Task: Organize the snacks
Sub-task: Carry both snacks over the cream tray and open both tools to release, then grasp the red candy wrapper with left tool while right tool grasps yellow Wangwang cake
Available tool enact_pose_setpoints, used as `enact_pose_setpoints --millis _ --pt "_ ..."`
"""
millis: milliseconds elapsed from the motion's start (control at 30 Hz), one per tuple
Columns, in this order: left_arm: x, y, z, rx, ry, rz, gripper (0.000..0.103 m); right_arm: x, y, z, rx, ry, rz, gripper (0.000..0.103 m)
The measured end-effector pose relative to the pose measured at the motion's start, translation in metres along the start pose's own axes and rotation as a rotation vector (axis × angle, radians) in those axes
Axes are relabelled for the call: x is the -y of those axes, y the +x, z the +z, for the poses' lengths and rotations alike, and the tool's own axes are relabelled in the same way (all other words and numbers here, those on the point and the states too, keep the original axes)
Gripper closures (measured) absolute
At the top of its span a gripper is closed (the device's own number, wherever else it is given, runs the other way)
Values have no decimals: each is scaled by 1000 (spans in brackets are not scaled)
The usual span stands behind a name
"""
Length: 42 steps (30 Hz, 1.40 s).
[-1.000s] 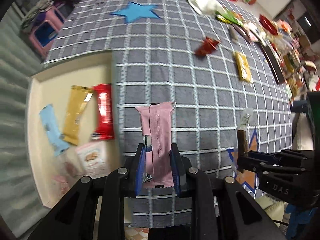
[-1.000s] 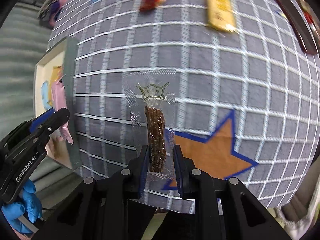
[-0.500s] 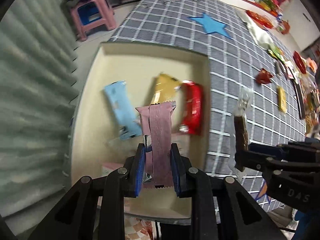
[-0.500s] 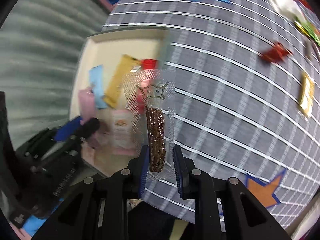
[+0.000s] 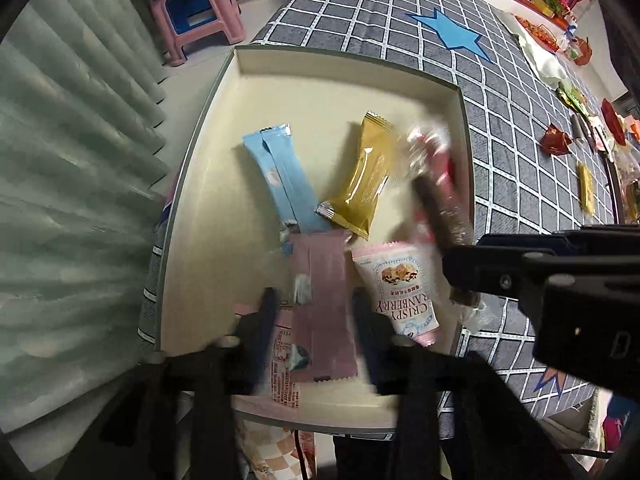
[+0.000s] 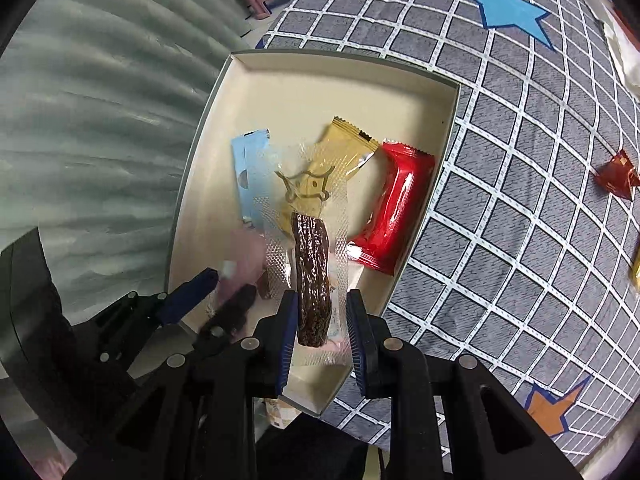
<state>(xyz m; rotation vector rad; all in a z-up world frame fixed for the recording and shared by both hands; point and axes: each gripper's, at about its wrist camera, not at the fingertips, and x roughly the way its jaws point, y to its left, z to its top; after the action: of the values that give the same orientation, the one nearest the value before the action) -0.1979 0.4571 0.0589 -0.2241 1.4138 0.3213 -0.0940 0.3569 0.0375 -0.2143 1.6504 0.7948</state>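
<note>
A cream box (image 5: 400,76) sits at the table's edge and also shows in the right wrist view (image 6: 344,64). It holds a blue bar (image 5: 280,176), a gold packet (image 5: 364,176), a red packet (image 6: 396,208) and a cranberry biscuit pack (image 5: 400,288). My left gripper (image 5: 316,312) is open over the box; the pink wafer packet (image 5: 324,304) lies loose between its fingers, blurred. My right gripper (image 6: 322,320) has its jaws slightly apart around a clear-wrapped meat stick (image 6: 312,272) above the box; the stick looks blurred in the left wrist view (image 5: 436,200).
Grey checked tablecloth (image 6: 520,160) with a blue star (image 6: 508,12) and an orange star (image 6: 556,408). Loose snacks lie far right: a red wrapper (image 6: 616,176) and a yellow bar (image 5: 586,186). A pink stool (image 5: 196,20) and curtain (image 5: 72,160) stand left.
Both grippers moved further over the box. The left jaws opened and let the pink packet drop. The right jaws widened around the meat stick.
</note>
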Motion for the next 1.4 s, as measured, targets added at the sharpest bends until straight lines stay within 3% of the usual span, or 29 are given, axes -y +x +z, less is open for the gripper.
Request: enact_pose_setpoints --millis 33,67,100,133,167,200,333,400,667,867,967,1200,1400 --pt "0 -1 0 6 -5 3 34 0 1 1 -5 4 0 77" --pt "0 -2 0 14 -9 4 29 2 1 1 -8 7 1 77" --pt "0 -3 0 22 -10 2 29 3 1 1 -9 13 4 66" --pt "1 -4 1 24 -8 -4 28 7 1 0 -10 20 2 52" --pt "2 -4 1 23 -5 -2 28 14 -4 -2 -6 27 -4 21" --pt "3 -4 2 23 -3 1 28 17 -6 -4 8 34 -11 12" --pt "9 -7 5 29 3 -28 26 39 -10 -11 25 77 -50 12" --pt "14 -10 6 30 11 -42 26 60 -6 -18 7 123 -81 0" --pt "54 -24 12 59 103 -114 26 168 5 -76 -57 407 -135 0" --pt "121 -31 33 79 257 -140 25 229 9 -124 -79 605 -135 0" --pt "163 -32 60 85 300 -171 24 243 9 -138 -73 641 -136 0" --pt "278 -20 131 151 471 -126 24 249 11 -151 -66 615 -187 0" --pt "334 11 174 137 528 -74 24 268 22 -179 -81 618 -153 0"
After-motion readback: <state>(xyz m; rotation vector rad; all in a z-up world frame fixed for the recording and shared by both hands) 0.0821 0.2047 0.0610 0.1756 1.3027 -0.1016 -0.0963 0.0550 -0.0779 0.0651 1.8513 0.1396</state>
